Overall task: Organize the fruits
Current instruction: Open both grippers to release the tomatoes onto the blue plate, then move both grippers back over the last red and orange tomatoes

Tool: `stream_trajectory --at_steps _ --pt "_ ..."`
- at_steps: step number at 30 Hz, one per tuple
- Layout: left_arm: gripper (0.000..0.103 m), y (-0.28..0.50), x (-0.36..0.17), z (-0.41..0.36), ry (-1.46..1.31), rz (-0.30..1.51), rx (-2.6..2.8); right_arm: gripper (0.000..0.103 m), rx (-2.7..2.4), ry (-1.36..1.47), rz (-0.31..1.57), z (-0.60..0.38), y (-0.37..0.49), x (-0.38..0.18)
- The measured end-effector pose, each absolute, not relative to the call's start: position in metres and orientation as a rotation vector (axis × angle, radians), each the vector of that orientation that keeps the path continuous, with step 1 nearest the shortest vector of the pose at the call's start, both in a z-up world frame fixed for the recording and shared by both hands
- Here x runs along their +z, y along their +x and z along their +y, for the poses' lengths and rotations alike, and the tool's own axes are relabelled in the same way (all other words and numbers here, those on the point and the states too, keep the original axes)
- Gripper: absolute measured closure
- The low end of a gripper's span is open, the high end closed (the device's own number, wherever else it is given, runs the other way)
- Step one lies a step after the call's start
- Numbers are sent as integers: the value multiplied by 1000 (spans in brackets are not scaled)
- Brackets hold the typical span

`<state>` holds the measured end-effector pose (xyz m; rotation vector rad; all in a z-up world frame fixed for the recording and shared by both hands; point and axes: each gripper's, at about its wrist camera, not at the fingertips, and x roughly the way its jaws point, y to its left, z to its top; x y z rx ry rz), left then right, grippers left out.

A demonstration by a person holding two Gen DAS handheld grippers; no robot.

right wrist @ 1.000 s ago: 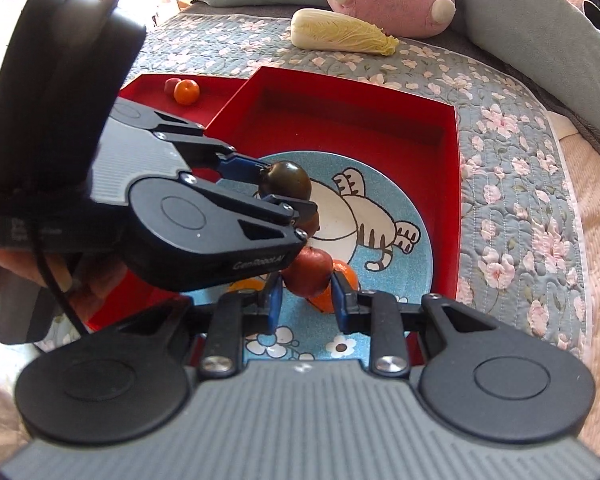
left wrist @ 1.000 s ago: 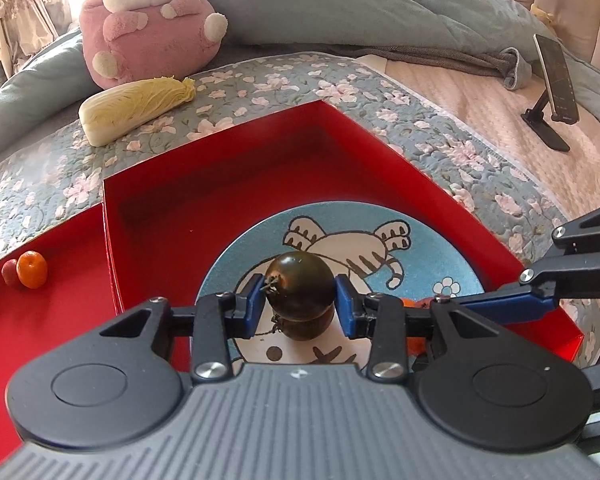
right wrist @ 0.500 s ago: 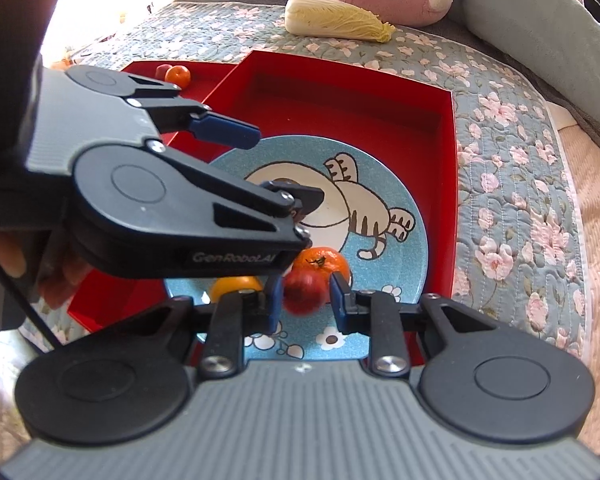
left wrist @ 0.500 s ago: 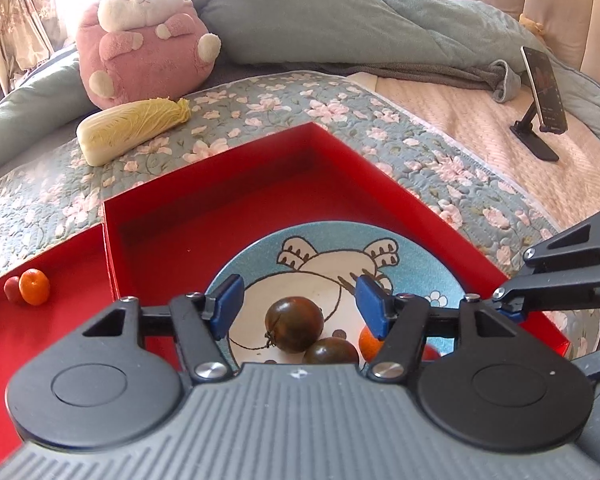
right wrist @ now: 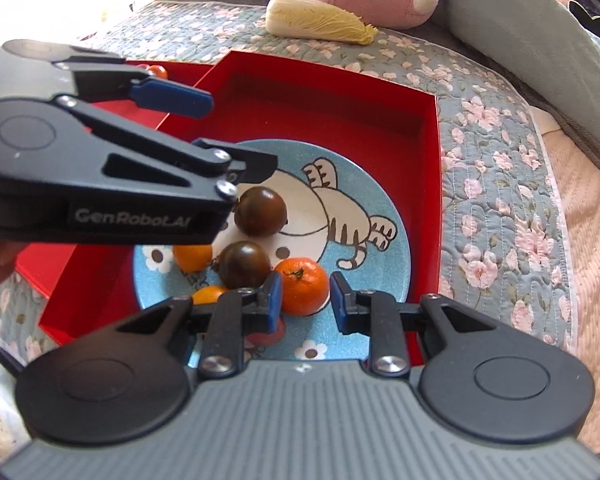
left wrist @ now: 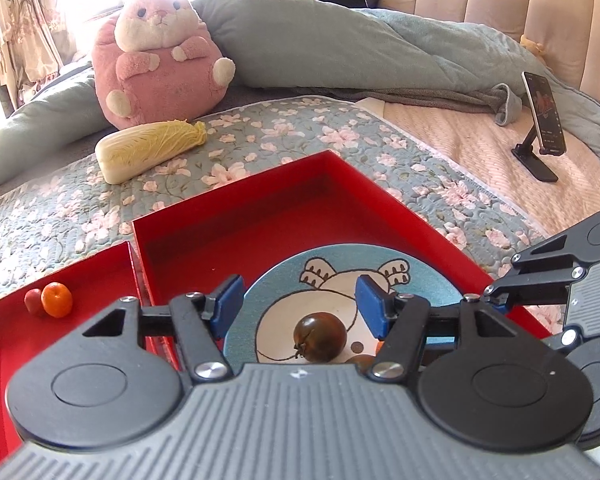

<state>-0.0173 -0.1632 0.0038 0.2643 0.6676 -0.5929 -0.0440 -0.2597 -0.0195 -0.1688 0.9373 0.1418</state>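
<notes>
A blue cat plate (right wrist: 364,184) (left wrist: 428,276) lies in the big red tray (right wrist: 424,120) (left wrist: 260,216). On it are two dark tomatoes (right wrist: 261,211) (right wrist: 244,264), an orange (right wrist: 305,287), two more orange fruits (right wrist: 192,257) and a red fruit (right wrist: 269,335) under my right finger. My left gripper (left wrist: 299,305) is open and empty above one dark tomato (left wrist: 320,336). My right gripper (right wrist: 305,301) is open, its jaws on either side of the orange but apart from it.
A smaller red tray (left wrist: 60,344) at the left holds an orange (left wrist: 57,299) and a small red fruit (left wrist: 33,301). A napa cabbage (left wrist: 152,152), a pink plush (left wrist: 156,60), a grey-blue duvet (left wrist: 340,52) and a phone on a stand (left wrist: 540,120) lie on the bed.
My left gripper opened, left the dark tomato on the plate and rose. My right gripper opened and let go of the red fruit, which now lies on the plate.
</notes>
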Motion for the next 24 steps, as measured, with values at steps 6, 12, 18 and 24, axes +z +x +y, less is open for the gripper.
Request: stream_trajectory --at_steps 6,12,18,24 --pt "35 -15 6 -154 254 661 -578 53 118 -175 913 -258 -43 -17" --pt "35 -11 9 -141 235 654 -551 53 96 -162 886 -257 -43 -13" --pt "35 -7 13 -125 212 647 -523 36 87 -181 846 -249 -44 -8" --pt "36 0 15 -100 182 649 -478 36 81 -179 788 -241 -42 4"
